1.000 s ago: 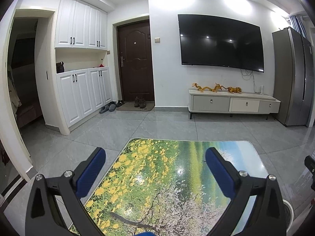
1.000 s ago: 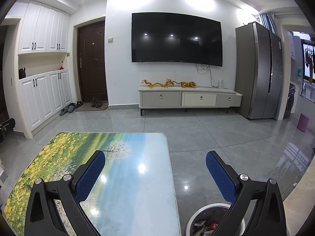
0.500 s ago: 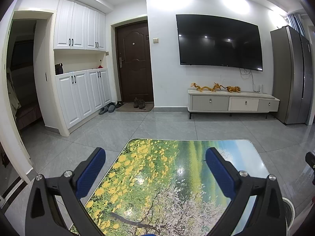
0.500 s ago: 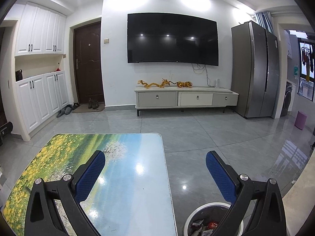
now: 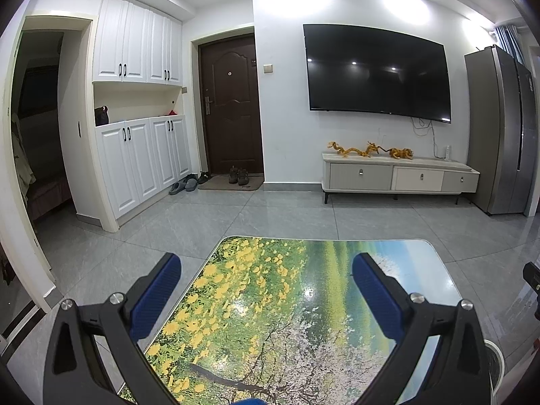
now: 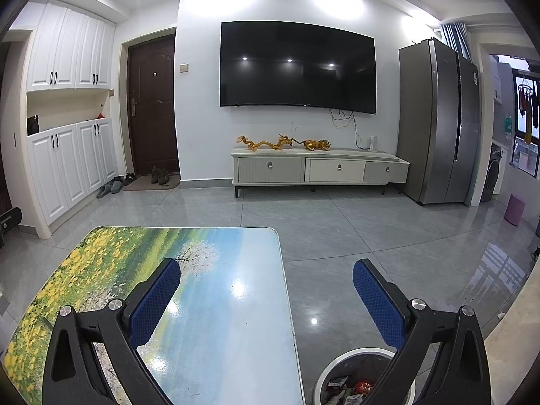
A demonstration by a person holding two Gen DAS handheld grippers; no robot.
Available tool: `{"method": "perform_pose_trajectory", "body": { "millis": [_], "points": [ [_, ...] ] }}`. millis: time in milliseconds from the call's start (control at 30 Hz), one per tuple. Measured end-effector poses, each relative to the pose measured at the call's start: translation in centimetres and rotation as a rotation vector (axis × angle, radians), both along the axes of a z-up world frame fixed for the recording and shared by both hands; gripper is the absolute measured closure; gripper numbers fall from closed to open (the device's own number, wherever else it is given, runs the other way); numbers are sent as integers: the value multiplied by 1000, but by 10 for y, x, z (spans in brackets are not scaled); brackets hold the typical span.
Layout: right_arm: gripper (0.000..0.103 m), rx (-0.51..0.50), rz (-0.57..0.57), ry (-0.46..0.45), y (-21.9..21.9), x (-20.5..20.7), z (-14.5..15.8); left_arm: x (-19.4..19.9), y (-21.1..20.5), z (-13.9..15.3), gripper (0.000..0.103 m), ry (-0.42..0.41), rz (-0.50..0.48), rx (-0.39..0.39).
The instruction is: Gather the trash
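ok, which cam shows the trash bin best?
Right wrist. The trash bin sits on the floor beside the table, its white rim and the wrappers inside visible between the open fingers. The left wrist view catches only a sliver of its rim at the lower right edge.

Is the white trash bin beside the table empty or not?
Not empty: wrappers and scraps lie inside the trash bin. How full, cannot tell.
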State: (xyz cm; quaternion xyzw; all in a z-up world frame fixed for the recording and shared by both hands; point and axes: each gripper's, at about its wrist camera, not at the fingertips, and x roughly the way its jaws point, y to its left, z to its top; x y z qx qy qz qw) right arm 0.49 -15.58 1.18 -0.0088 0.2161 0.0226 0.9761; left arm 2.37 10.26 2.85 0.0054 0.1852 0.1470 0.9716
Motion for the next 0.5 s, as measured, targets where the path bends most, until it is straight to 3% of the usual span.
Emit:
{"method": "perform_pose_trajectory", "body": {
  "millis": [500],
  "points": [
    [0,-9,3,7,1,0,-1,3,1,-1,1,3,-5,-1]
  ]
}}
